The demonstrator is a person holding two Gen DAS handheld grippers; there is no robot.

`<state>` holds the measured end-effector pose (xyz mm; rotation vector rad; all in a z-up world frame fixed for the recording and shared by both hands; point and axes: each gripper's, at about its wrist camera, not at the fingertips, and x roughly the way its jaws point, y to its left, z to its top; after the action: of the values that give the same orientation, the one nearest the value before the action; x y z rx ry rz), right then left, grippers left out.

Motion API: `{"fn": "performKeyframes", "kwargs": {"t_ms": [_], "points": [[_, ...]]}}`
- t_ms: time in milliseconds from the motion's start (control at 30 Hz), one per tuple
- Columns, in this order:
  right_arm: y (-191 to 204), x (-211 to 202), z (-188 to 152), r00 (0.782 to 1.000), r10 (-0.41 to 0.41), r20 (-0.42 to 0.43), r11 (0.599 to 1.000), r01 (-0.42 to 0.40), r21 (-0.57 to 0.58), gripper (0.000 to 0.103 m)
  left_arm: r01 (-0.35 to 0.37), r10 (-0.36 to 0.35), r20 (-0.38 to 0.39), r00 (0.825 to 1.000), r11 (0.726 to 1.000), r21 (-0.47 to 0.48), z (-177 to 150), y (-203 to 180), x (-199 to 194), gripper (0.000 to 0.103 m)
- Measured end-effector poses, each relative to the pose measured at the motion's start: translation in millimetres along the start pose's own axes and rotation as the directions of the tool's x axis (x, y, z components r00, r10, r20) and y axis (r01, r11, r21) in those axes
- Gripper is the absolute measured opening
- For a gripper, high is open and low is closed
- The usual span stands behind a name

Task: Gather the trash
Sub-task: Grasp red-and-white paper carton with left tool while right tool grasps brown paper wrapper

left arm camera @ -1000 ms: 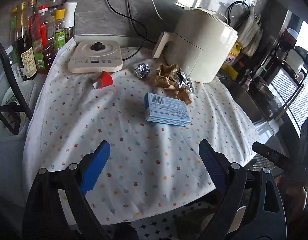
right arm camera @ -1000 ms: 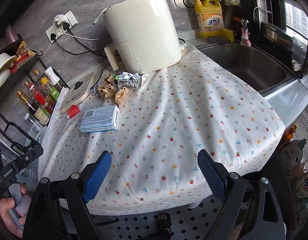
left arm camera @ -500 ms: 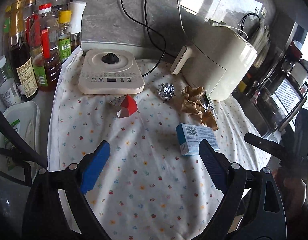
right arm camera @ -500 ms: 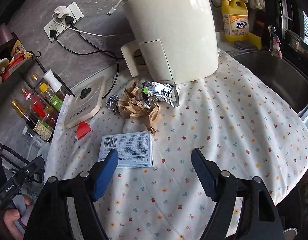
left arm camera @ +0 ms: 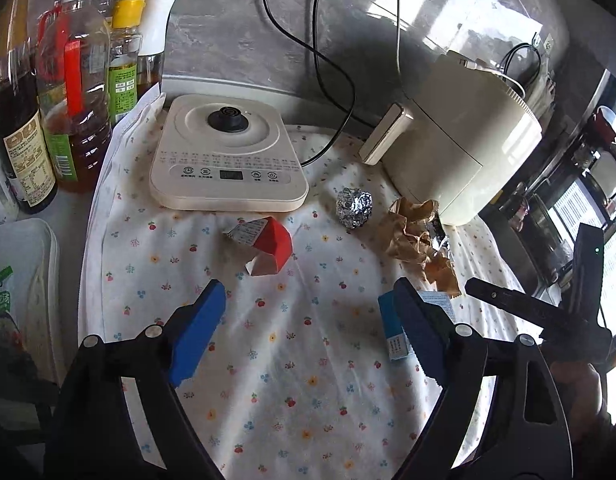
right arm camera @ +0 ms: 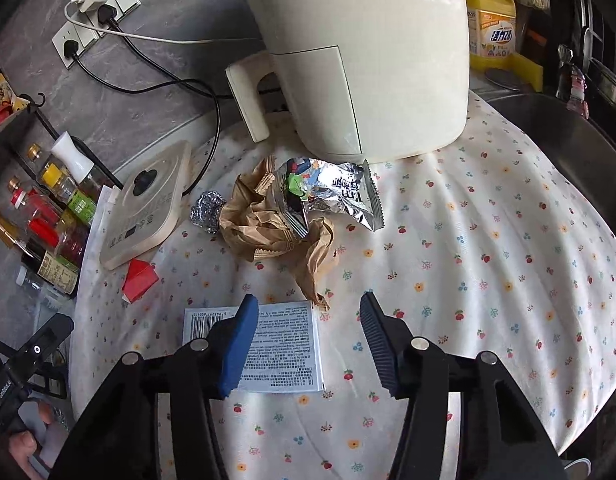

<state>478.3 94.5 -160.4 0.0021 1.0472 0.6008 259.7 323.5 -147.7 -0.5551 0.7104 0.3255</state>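
Note:
Trash lies on a flowered tablecloth (left arm camera: 299, 360): a crushed red carton (left arm camera: 267, 246), a foil ball (left arm camera: 354, 208), crumpled brown paper (left arm camera: 416, 240) with a silver snack wrapper (right arm camera: 336, 192) on it, and a blue-and-white box (right arm camera: 283, 348). My left gripper (left arm camera: 308, 296) hovers just short of the red carton; its jaws are closing with nothing between them. The box (left arm camera: 392, 332) shows beside its right finger. My right gripper (right arm camera: 308, 300) hangs over the box's right edge, close to the brown paper's (right arm camera: 267, 220) tip. Its jaws are half apart and closing, pressing on nothing.
A cream induction cooker (left arm camera: 227, 160) and an air fryer (left arm camera: 460, 140) stand behind the trash, with cables to wall sockets (right arm camera: 95, 12). Sauce bottles (left arm camera: 67, 92) line the left edge. A sink (right arm camera: 568, 140) and a yellow detergent bottle (right arm camera: 492, 28) are at the right.
Both grippers have moved forward over the table, closer to the trash. The right jaws have narrowed a lot, the left jaws slightly.

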Motion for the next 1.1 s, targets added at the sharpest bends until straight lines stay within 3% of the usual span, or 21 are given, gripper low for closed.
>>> {"fn": "performKeyframes", "kwargs": {"t_ms": [100,167,200,233,300,567,667,700,800,1100], "points": [[-4,17,5,0.999,0.004,-0.042,0.999,-0.002,0.036,0.042,-0.013,0.012,-0.028,1.0,0.999,-0.03,3,10,15,0.07],[-5,28,8,0.998,-0.002,-0.066,0.999,0.005,0.044,0.035,-0.016,0.014,-0.041,0.999,0.999,-0.039,5,15,25,0.069],[-6,33,10,0.997,-0.01,-0.078,0.999,0.013,0.041,0.029,-0.013,0.011,-0.047,0.999,0.999,-0.043,6,17,29,0.069],[-7,39,11,0.995,-0.002,-0.095,0.999,0.007,0.044,0.016,-0.01,0.008,-0.054,0.999,0.999,-0.05,8,19,35,0.069],[-7,43,14,0.993,0.029,-0.111,0.998,-0.024,0.05,0.006,-0.006,0.001,-0.068,0.998,0.998,-0.064,10,24,46,0.069],[1,5,16,0.998,0.03,-0.058,0.999,-0.032,-0.018,0.004,-0.014,0.002,-0.11,0.994,0.995,-0.103,13,34,85,0.056],[0,-9,15,0.999,0.032,-0.038,0.999,-0.034,-0.034,0.004,-0.034,0.025,-0.106,0.994,0.995,-0.091,14,32,92,0.04],[-1,-13,14,0.999,0.036,-0.033,0.999,-0.037,-0.037,0.004,-0.037,0.027,-0.113,0.993,0.995,-0.096,15,32,94,0.029],[-5,-23,11,0.998,0.054,-0.027,0.998,-0.055,-0.038,0.004,-0.039,0.028,-0.102,0.994,0.994,-0.103,15,30,90,0.022],[-25,-51,-17,0.995,0.097,-0.029,0.995,-0.098,-0.024,0.004,-0.006,0.004,-0.039,0.999,0.998,-0.065,5,-2,49,0.02]]}}
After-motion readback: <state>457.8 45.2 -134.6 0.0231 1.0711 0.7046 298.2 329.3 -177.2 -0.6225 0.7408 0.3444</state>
